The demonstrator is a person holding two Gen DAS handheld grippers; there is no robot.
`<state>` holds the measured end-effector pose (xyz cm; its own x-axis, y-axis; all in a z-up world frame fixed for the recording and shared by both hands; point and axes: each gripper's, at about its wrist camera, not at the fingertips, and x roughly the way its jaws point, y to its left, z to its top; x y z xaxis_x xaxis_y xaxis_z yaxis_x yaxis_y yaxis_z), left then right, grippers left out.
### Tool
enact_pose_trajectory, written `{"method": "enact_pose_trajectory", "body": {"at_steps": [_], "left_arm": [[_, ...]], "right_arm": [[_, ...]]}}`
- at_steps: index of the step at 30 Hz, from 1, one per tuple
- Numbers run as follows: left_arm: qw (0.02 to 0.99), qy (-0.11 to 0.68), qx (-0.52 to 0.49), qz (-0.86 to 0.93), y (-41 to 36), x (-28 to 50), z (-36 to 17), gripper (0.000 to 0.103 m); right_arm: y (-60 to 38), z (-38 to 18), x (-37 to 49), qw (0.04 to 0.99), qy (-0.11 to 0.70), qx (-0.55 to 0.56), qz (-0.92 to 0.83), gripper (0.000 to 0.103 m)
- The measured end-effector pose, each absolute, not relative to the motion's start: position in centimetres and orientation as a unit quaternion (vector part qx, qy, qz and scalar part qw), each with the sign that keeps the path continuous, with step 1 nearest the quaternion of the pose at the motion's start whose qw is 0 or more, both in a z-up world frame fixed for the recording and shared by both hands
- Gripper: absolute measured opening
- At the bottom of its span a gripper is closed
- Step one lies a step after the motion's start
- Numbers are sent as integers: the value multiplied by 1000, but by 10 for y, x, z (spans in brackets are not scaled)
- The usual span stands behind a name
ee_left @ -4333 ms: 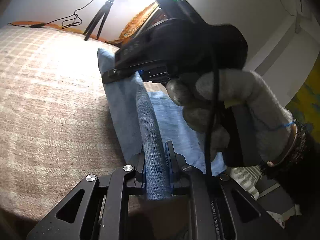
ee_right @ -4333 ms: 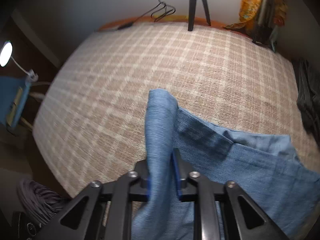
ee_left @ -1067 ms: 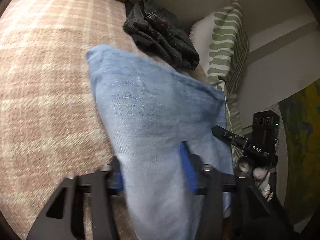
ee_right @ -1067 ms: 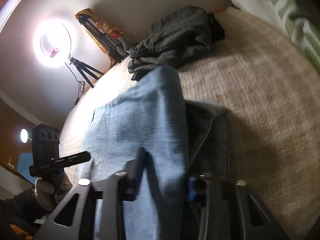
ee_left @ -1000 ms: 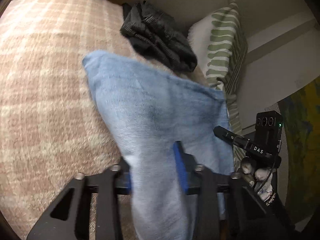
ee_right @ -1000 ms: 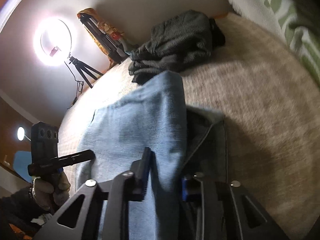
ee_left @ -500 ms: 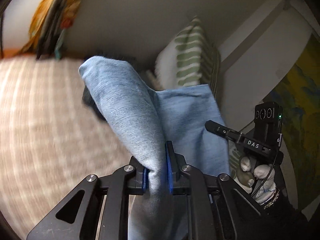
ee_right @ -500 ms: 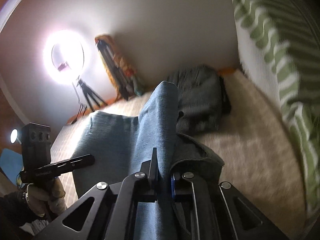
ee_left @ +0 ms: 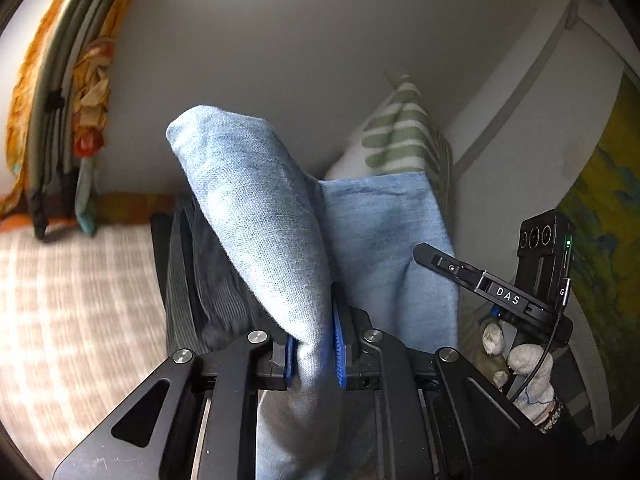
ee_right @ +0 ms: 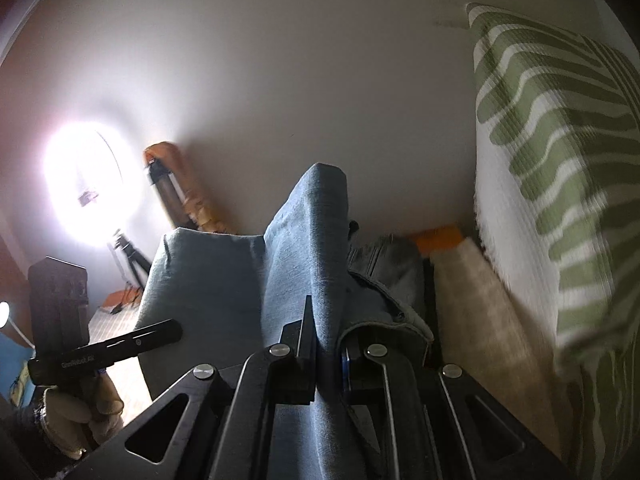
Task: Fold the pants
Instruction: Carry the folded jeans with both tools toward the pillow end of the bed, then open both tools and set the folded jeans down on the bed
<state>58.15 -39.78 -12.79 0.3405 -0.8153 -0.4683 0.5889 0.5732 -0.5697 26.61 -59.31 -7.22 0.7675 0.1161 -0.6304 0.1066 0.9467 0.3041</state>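
Observation:
The light blue pants (ee_left: pixel 256 216) are folded and held up in the air between both grippers. My left gripper (ee_left: pixel 314 354) is shut on one bunched edge of the pants. My right gripper (ee_right: pixel 326 350) is shut on the other edge of the pants (ee_right: pixel 308 232). The cloth spans between them as a sheet (ee_right: pixel 200 280). The right gripper also shows at the right of the left wrist view (ee_left: pixel 480 276), and the left gripper at the lower left of the right wrist view (ee_right: pixel 108 344). The lower part of the pants is hidden below the jaws.
A dark grey garment (ee_left: pixel 204 280) lies on the checked bedspread (ee_left: pixel 72 300) below and beyond the pants. A green-striped pillow (ee_right: pixel 560 168) leans on the wall at the right. A ring light on a tripod (ee_right: pixel 88 184) stands far left.
Both grippers have lifted the pants off the bed and tilted upward toward the wall. The jaws, wide around the cloth a second ago, are now closed on it.

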Motion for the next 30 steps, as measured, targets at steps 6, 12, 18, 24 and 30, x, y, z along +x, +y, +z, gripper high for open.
{"method": "enact_pose_trajectory", "body": {"at_steps": [6,12,18,24,30], "left_arm": [[825,373,-111,-410,-419,620,-141,13],[848,372,-48,-375,-440,637,-158,14],[854,382,-16,-353,-447,639,-162,23],[855,399,-16,-331,-447,640,-161,57],[883,360,5,-300,-426,630,-145,72]], "right_arm": [[-612,-97,317,925,347,155,-14,4],[-619,-131,354,918,375,126,-43,4],[-617,-147,363,901,413,91,-96,30],[-618,-141,358,892,414,43,-178,85],[-620,-114,334,903,384,45,-188,87]]}}
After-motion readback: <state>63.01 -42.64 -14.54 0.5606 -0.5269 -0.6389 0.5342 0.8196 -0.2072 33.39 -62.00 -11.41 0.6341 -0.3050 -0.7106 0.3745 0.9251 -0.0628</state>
